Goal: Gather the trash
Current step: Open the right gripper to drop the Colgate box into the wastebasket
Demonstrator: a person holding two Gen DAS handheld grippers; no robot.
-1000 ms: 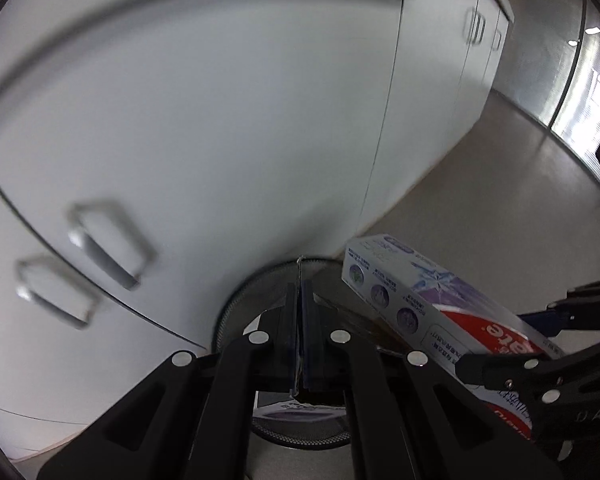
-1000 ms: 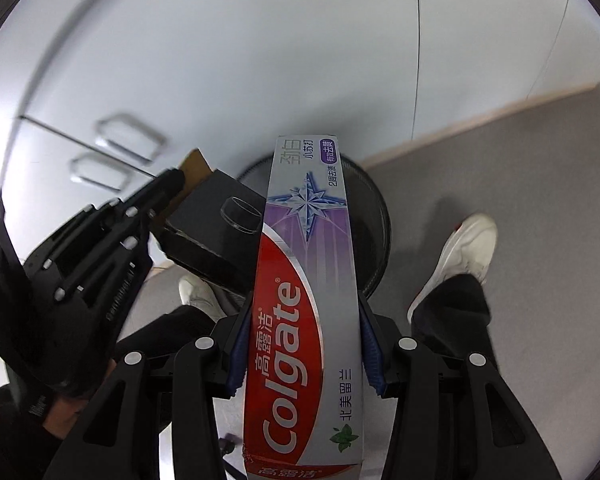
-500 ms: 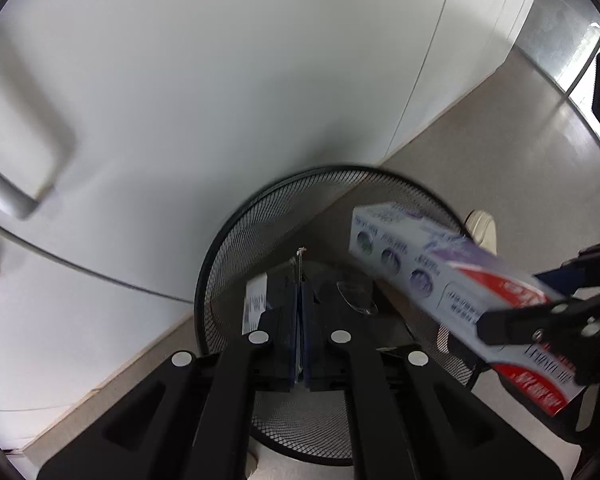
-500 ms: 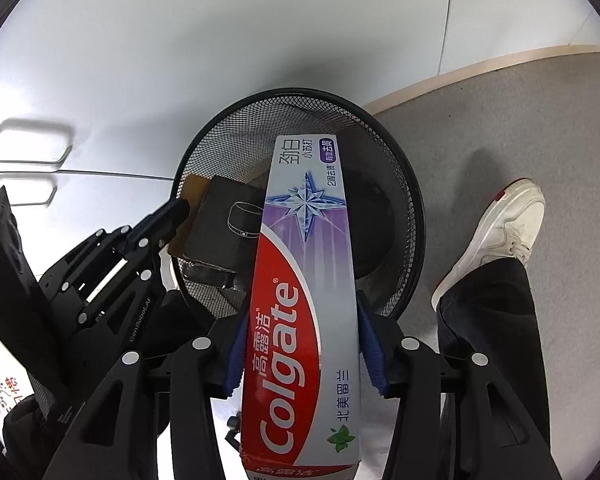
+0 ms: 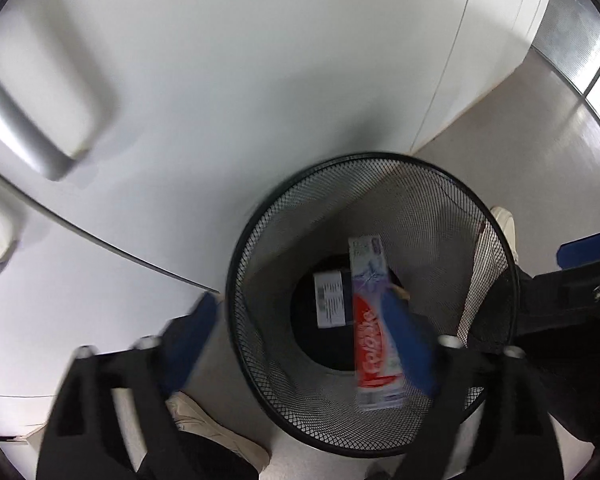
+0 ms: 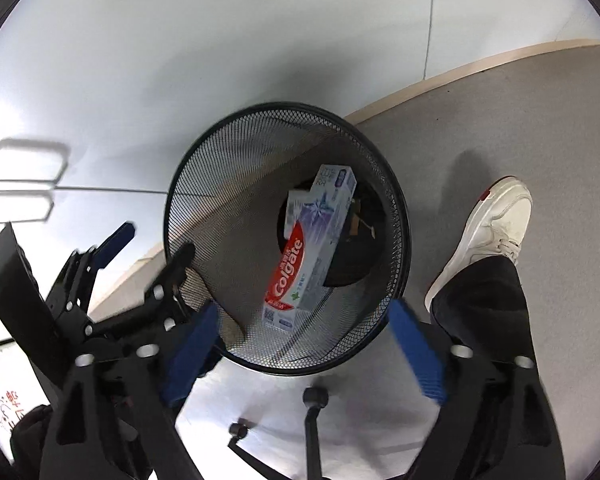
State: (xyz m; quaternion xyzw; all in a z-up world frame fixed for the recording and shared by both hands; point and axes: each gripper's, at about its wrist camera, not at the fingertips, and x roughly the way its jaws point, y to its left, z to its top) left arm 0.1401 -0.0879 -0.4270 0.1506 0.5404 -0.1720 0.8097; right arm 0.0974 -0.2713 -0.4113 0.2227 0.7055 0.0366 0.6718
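Note:
A black wire-mesh bin (image 5: 236, 280) (image 6: 172, 208) stands on the floor against white cabinets. Inside it a Colgate toothpaste box (image 5: 374, 328) (image 6: 306, 248) leans against the wall, and a black box with a white label (image 5: 330, 300) lies at the bottom. My left gripper (image 5: 304, 340) is open and empty above the bin; it also shows at the left of the right wrist view (image 6: 156, 240). My right gripper (image 6: 304, 344) is open and empty above the bin's near rim; part of it shows at the right of the left wrist view.
White cabinet doors with metal handles (image 5: 32, 120) (image 6: 24, 160) stand right behind the bin. The person's white shoes (image 6: 488, 224) (image 5: 216, 436) and dark trousers are beside the bin. A chair base with castors (image 6: 312, 404) lies in front. Grey floor extends to the right.
Both grippers have opened. The toothpaste box left my right gripper and the black box left my left gripper; both now lie inside the bin. Both views tilted further down over the bin.

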